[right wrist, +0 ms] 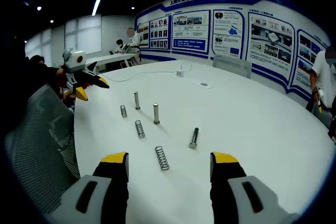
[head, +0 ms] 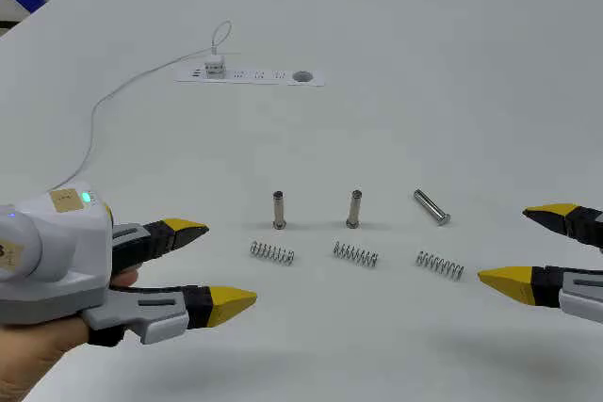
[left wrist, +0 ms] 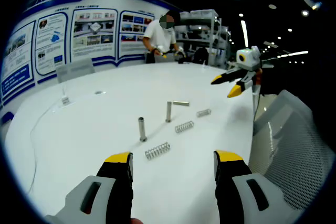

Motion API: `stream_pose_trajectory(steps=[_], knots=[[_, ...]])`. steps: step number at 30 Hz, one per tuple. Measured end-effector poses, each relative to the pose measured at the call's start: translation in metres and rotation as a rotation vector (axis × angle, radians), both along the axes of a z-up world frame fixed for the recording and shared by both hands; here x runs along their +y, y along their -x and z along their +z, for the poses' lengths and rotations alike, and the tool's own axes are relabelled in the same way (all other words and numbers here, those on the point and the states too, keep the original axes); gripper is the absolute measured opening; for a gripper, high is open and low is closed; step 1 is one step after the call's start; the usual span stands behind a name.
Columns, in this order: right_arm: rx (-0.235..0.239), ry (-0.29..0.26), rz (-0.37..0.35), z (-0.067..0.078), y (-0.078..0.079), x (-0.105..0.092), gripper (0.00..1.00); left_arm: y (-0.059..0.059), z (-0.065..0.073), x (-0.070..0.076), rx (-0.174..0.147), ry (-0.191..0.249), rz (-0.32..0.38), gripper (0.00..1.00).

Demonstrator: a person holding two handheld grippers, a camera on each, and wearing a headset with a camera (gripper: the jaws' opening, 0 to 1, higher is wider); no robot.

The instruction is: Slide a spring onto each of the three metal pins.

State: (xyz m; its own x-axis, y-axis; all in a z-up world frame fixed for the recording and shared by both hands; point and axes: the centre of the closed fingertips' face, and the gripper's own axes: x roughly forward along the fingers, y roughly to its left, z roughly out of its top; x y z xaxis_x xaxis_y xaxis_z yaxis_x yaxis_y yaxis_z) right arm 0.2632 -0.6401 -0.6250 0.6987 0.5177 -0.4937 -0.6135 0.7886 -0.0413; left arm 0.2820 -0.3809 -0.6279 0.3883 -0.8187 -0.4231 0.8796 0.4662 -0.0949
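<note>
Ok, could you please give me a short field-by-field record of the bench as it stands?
pins: left pin and middle pin upright; right pin lying flat
springs: left spring, middle spring, right spring, each loose before its pin
left gripper: open, empty
right gripper: open, empty
progress: no spring on a pin yet
also: power strip at the far side

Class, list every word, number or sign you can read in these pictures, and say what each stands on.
None can be read.
Headline and print on the wall boards: too blurred.
The tan sticker on the left gripper: too small.
The power strip: no legible marking.
</note>
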Motion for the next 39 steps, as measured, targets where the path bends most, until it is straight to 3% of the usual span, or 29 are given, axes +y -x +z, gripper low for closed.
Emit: stream_pose_trajectory(steps=[20,30,39], knots=[[0.017,0.006,-0.023,-0.002,-0.004,-0.004,0.6,0.001,0.002,-0.002,-0.001,0.0,-0.009,0.63],[0.027,0.005,-0.039,0.001,-0.018,-0.004,0.56,0.002,0.003,-0.001,-0.004,0.004,-0.001,0.63],[0.028,0.036,-0.046,0.002,-0.033,-0.004,0.5,0.001,0.004,-0.001,-0.009,0.004,0.005,0.63]])
